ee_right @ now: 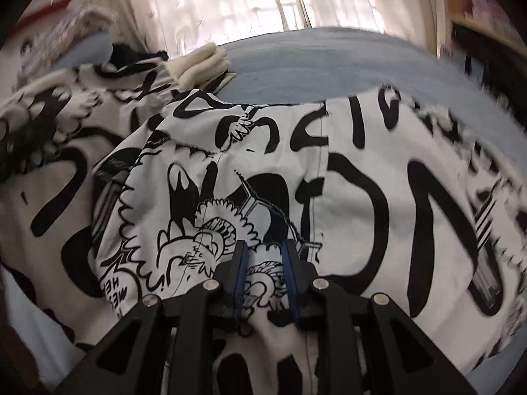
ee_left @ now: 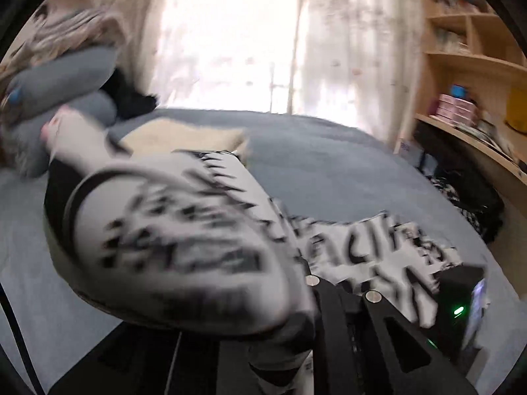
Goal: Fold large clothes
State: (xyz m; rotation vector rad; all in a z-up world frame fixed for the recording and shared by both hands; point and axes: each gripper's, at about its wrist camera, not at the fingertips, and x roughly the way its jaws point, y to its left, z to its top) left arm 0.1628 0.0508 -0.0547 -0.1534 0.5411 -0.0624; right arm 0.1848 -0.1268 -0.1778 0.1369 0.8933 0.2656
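A: Big black-and-white printed garment spread over the grey-blue bed, partly flat, partly bunched toward the left side. Why so uneven?

B: Probably mid-fold. In the left wrist view, a blurred swathe of the cloth draped right across the left hand-held gripper, hanging in front of the lens. Fingertips buried under the fabric, so no direct look at the jaws; pinched nearly shut, most likely on a thin edge of the garment, to carry that side up and over.

A: And the right hand-held gripper?

B: Angled down onto the flat middle of the garment. Blue pads a narrow gap apart, a ridge of printed cloth rising between them. Looks like a grip on that fold, though hard to say for certain that the pads press on it. Sensible spot for anchoring the centre while the other side swings across.

A: Anything in the way?

B: Folded cream cloth at the far end of the garment, near the pillows. Curtained window behind, shelves off to the right. Bed beyond the garment open enough for the fold to land.
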